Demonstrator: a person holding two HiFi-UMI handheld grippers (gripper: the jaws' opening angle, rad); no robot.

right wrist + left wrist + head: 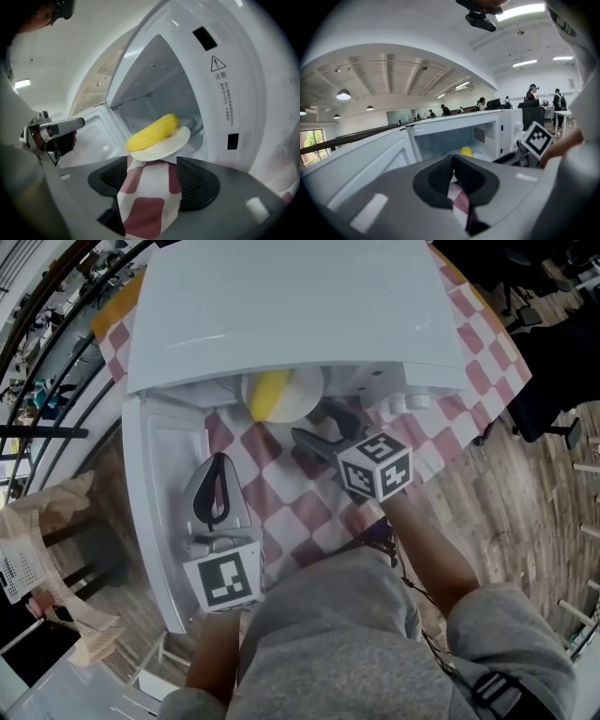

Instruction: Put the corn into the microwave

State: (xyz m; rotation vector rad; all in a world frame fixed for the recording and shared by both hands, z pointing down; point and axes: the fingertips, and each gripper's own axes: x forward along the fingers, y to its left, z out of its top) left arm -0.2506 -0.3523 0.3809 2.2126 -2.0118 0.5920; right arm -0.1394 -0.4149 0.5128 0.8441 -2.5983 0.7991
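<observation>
A yellow corn cob [267, 395] [153, 131] lies on a small white plate [302, 401] [161, 146] in the mouth of the white microwave [291, 306] [220, 84], half under its top edge. My right gripper [316, 427] [151, 171] stands open just in front of the plate, with nothing between its pads. My left gripper [217, 463] [452, 161] hovers over the open door [155, 474], its jaws shut on nothing. In the left gripper view the corn [466, 151] shows as a small yellow spot inside the cavity.
The microwave door [93, 136] swings out to the left. A pink and white checkered cloth [281, 498] covers the table under both grippers. Wooden floor [525, 493] lies to the right, chairs and shelving to the left. People stand far back in the room.
</observation>
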